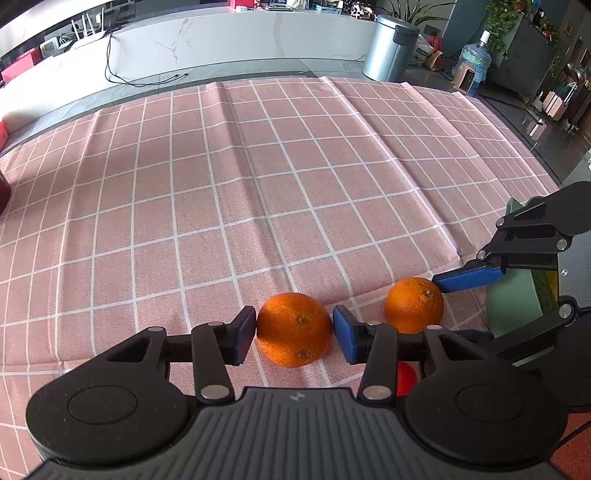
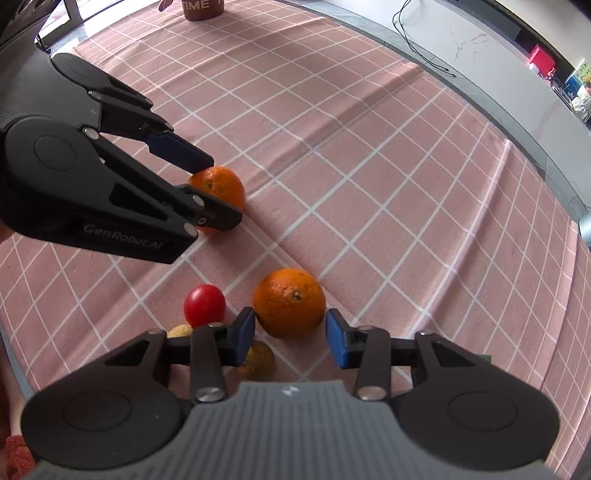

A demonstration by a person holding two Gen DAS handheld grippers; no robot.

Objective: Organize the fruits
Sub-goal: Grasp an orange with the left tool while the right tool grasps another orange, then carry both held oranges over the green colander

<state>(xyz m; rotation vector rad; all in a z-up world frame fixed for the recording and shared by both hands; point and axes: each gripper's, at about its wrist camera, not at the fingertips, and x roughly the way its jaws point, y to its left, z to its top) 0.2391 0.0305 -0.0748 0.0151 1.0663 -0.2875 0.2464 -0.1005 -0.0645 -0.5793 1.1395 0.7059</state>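
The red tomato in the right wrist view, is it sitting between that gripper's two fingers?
No, the red tomato lies left of the right gripper, whose fingers flank an orange instead.

Only two bits of readable text here, both in the right wrist view. The side of the left gripper (image 2: 207, 192) has "GenRobot.AI" printed in pale letters along its black body. Then there's a brown cup (image 2: 203, 9) at the far edge of the table, cut off by the frame, showing "TIME" in light capitals, with part of another letter after it that I can't make out.
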